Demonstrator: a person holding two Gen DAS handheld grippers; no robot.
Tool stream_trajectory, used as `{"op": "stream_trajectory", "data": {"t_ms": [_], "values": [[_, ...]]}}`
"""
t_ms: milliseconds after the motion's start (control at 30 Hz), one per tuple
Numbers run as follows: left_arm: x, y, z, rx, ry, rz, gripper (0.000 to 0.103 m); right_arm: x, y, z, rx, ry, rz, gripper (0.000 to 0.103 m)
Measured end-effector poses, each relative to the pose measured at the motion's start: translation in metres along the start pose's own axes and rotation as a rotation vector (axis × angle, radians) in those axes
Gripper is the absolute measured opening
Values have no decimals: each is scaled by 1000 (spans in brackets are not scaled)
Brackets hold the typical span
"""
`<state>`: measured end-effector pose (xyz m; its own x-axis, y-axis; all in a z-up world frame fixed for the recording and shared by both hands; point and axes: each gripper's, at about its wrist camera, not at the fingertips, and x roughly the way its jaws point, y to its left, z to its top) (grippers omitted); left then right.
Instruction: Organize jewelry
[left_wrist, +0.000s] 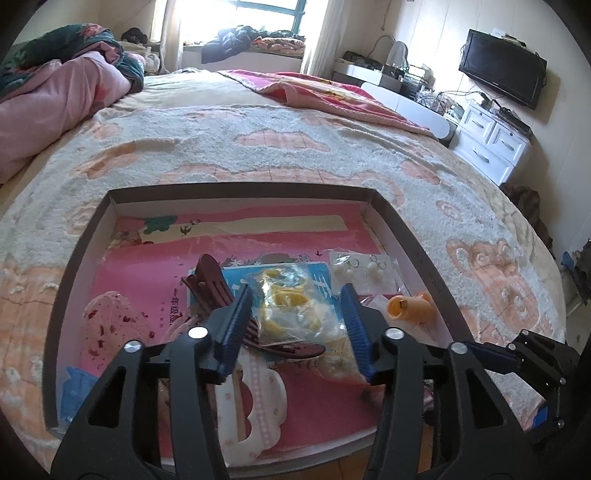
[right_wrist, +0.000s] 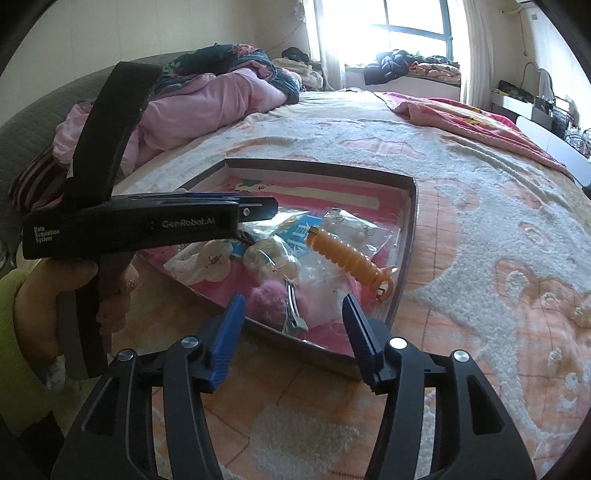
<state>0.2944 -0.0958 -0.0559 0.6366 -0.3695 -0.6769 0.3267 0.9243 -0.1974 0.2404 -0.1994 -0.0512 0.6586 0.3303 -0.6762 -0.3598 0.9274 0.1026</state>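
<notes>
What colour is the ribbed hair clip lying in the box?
Orange. The ribbed hair clip shows best in the right wrist view, lying near the box wall.

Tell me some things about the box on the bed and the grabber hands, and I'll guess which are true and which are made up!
1. The box sits on a bed. True.
2. The orange spiral clip lies outside the box. False: it lies inside, near the box's wall.
3. The left gripper has a clear bag of yellow things between its open fingers. True.
4. The right gripper squeezes the fluffy pink pom-pom. False: its jaws are open and hold nothing.
5. A television hangs on the wall. True.
</notes>
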Motion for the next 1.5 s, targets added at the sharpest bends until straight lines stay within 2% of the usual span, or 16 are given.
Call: {"op": "stream_trajectory", "data": {"t_ms": [467, 533, 667, 767, 1033, 1500], "values": [[-50, 3, 5, -15, -89, 25, 71, -41, 9, 2, 3, -99, -34, 76], [-58, 4, 4, -17, -101, 28, 76, -47, 11, 3, 1, -118, -44, 80], [-76, 4, 0, -10, -124, 44, 85, -58, 17, 4, -21, -152, -81, 80], [-89, 5, -4, -14, -140, 48, 91, -68, 21, 4, -23, -182, -97, 87], [-127, 3, -15, -20, -196, 75, 91, -88, 30, 4, -19, -229, -99, 94], [-164, -1, -57, -31, -242, 128, 91, -113, 40, -8, -10, -295, -147, 96]]}}
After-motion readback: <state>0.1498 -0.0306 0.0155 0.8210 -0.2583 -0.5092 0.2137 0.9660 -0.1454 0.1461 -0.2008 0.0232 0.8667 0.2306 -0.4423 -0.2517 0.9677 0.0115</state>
